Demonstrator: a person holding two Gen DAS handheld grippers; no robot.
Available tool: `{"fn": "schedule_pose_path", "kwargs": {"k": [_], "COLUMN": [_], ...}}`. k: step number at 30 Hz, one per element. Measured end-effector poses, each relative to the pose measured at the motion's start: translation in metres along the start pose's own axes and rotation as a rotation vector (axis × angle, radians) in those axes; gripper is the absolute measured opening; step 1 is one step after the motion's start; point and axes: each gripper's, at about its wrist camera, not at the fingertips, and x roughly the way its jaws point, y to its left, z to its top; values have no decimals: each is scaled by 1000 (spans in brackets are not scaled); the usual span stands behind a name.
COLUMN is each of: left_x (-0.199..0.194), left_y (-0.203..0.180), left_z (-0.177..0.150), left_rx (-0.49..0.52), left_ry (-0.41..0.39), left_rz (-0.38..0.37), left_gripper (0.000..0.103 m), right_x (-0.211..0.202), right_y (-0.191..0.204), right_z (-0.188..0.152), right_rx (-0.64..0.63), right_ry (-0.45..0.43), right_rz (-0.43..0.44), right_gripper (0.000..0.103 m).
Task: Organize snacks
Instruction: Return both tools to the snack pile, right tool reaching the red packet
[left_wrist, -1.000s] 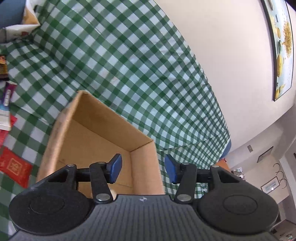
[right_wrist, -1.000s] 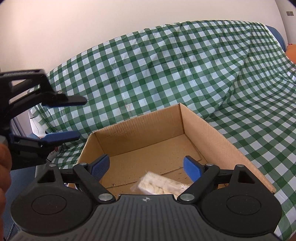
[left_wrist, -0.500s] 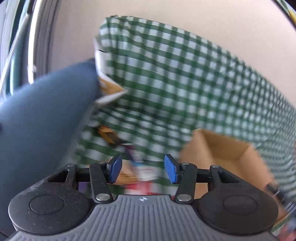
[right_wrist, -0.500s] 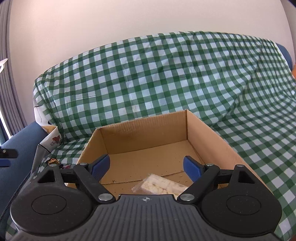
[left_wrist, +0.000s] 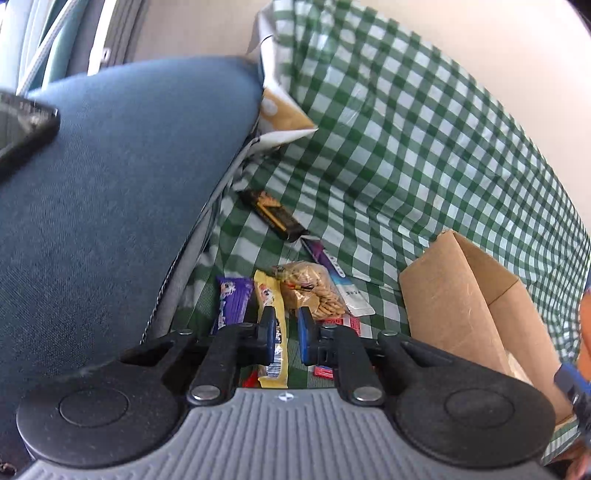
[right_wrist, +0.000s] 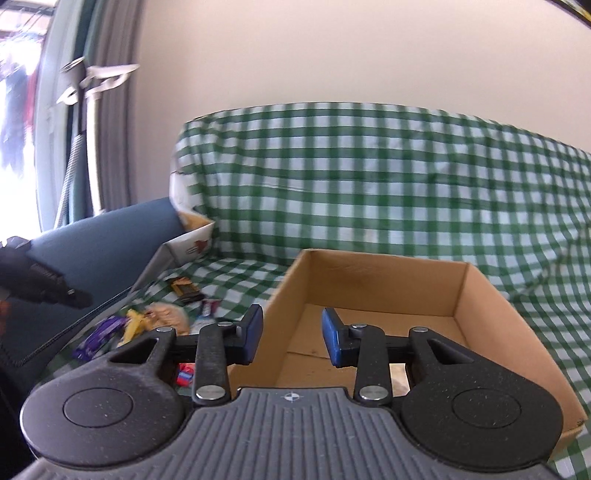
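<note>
Several snacks lie in a heap on the green checked cloth: a purple packet (left_wrist: 232, 299), a yellow packet (left_wrist: 271, 291), a clear bag of biscuits (left_wrist: 314, 288) and a black-and-orange bar (left_wrist: 273, 214). My left gripper (left_wrist: 288, 328) hovers just above the yellow packet, shut, with nothing seen between its pads. To their right stands the open cardboard box (left_wrist: 461, 295). My right gripper (right_wrist: 291, 338) hangs over the near left wall of the box (right_wrist: 369, 280). Its jaws are closing with nothing between them. A pale packet (right_wrist: 399, 373) lies inside the box.
A blue cushion (left_wrist: 110, 184) rises along the left of the snack heap. A white and tan paper carton (left_wrist: 280, 118) sits at the back beside it. Small red packets (left_wrist: 325, 371) lie near the box. The cloth climbs the backrest behind the box, under a pale wall.
The left gripper swung away from the box to the snack heap on the left, dropped lower, and its jaws went from half open to shut. The right gripper's jaws narrowed and it turned leftward.
</note>
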Motion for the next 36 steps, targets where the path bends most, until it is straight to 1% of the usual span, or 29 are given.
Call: {"fn": "schedule_pose_path", "kwargs": {"k": [5, 8, 10, 13, 15, 18, 21, 23, 24, 26, 27, 28, 29, 30, 31, 32, 34, 35, 36], "left_x": [7, 12, 13, 12, 11, 10, 9, 7, 7, 6, 6, 6, 7, 7, 8, 8, 8, 8, 8], "left_y": [6, 1, -3, -5, -5, -3, -1, 0, 0, 0, -1, -1, -1, 0, 0, 1, 1, 1, 2], "left_z": [4, 4, 4, 1, 1, 0, 1, 1, 1, 1, 0, 0, 1, 1, 1, 1, 1, 1, 1], "left_rx": [-58, -30, -3, 4, 1, 0, -4, 0, 6, 19, 24, 27, 27, 26, 24, 24, 26, 27, 27], "left_ry": [43, 63, 59, 34, 24, 21, 21, 23, 24, 21, 20, 19, 20, 21, 22, 25, 26, 24, 23], "left_rz": [1, 15, 20, 21, 15, 1, -10, -13, -14, -14, -15, -18, -21, -24, -28, -32, -37, -39, -42], "left_gripper": [13, 13, 13, 13, 13, 13, 13, 13, 13, 13, 13, 13, 13, 13, 13, 13, 13, 13, 13], "right_x": [-5, -5, 2, 23, 44, 87, 132, 157, 168, 187, 195, 203, 210, 216, 219, 222, 222, 218, 216], "right_y": [29, 50, 62, 78, 94, 115, 128, 130, 130, 131, 133, 135, 136, 138, 138, 137, 131, 132, 137], "right_z": [0, -1, -3, -3, -5, -13, -27, -35, -38, -41, -42, -43, -44, -46, -48, -51, -54, -56, -60], "right_rx": [-63, -114, -129, -140, -144, -171, -195, -186, -179, -174, -174, -165, -151, -145, -137, -114, -46, -35, -80], "right_ry": [14, 34, 69, 119, 162, 238, 323, 369, 389, 415, 427, 444, 463, 471, 479, 491, 475, 460, 440], "right_rz": [62, 117, 140, 136, 100, -14, -139, -206, -228, -258, -273, -279, -276, -280, -286, -289, -266, -232, -228], "right_gripper": [37, 37, 37, 38, 42, 50, 50, 52, 57, 59, 62, 65, 73, 76, 77, 75, 69, 49, 32]}}
